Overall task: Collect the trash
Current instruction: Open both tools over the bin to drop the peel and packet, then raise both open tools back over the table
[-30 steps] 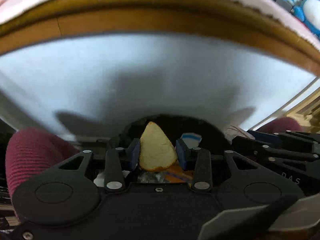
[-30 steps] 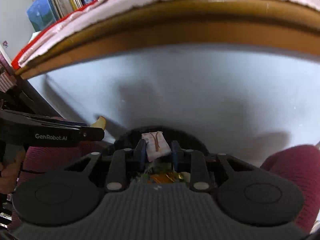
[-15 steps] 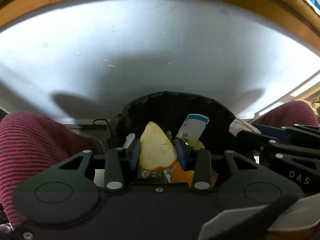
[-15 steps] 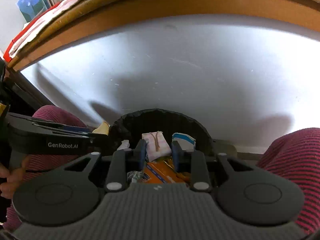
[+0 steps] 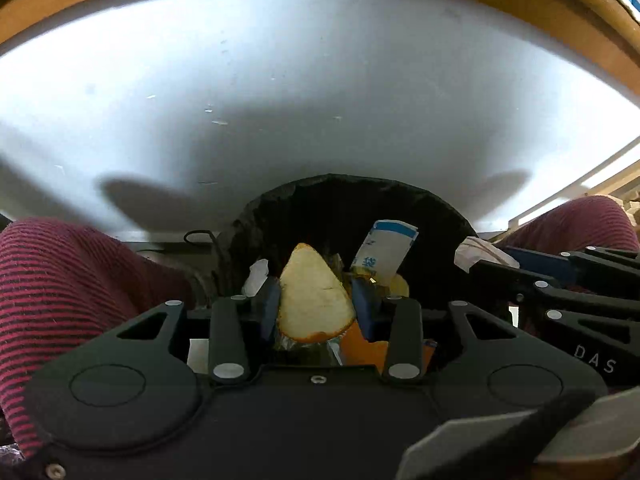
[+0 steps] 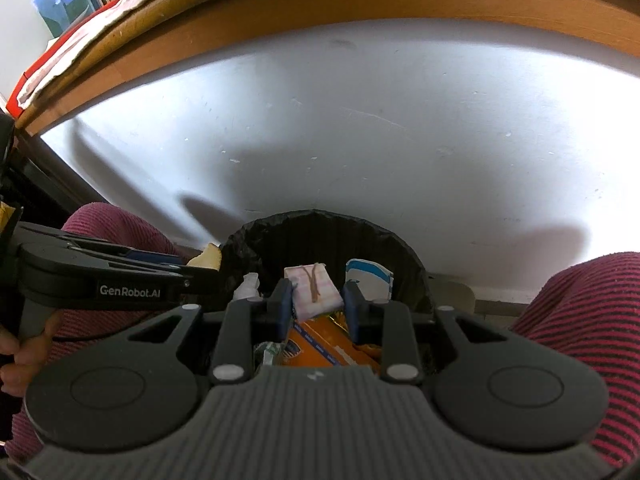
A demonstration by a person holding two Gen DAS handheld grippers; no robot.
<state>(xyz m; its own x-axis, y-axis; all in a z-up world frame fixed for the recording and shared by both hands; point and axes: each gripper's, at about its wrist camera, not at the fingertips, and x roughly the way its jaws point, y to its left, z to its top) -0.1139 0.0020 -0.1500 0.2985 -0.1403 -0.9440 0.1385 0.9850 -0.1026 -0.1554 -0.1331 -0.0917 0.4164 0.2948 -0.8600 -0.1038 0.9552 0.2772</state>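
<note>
Now both grippers over black-lined bin [image 5: 436, 204], ready for drop. My left gripper [image 5: 316, 300] jaws pinch orange peel [image 5: 314, 304]; right gripper [image 6: 318, 300] jaws clamp folded tissue [image 6: 316, 288]. Bin bottom hidden under orange wrapper [image 6: 320, 348]; blue-white packet [image 5: 386, 252] print unreadable.

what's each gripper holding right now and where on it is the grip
The left gripper pinches a piece of orange peel by its two side edges. The right gripper clamps a folded paper scrap by its sides.
</note>
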